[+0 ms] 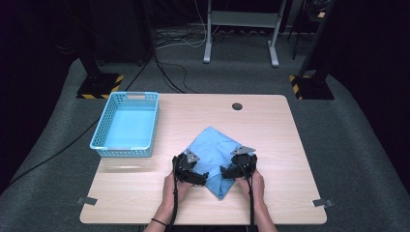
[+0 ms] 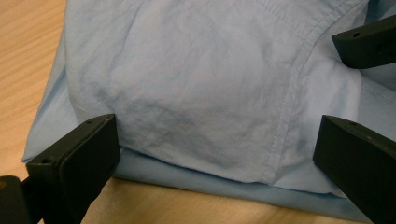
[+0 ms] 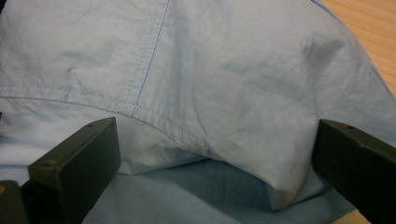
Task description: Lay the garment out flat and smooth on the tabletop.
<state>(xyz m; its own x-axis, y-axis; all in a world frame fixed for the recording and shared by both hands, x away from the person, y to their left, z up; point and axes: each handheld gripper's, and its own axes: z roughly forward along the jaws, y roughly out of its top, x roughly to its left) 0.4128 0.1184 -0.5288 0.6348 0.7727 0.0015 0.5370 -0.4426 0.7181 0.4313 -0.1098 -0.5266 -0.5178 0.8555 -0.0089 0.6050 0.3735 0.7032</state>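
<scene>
A light blue shirt [image 1: 216, 147], folded, lies on the wooden table [image 1: 275, 130] near its front middle. My left gripper [image 1: 204, 175] is at the shirt's near left edge and my right gripper [image 1: 224, 171] at its near right edge, tips facing each other. In the left gripper view the shirt [image 2: 196, 84] has a stitched seam and bulges between the wide-apart jaws of the open left gripper [image 2: 215, 158]; a jaw of the other gripper shows at upper right. The right gripper [image 3: 215, 163] is open too, its jaws either side of a raised fold of shirt [image 3: 224, 79].
An empty blue plastic basket [image 1: 124, 151] stands at the table's left. A dark round hole [image 1: 237, 106] sits near the far edge. The person's hands [image 1: 169, 191] come in from the front edge. Cables and stand bases lie on the floor beyond.
</scene>
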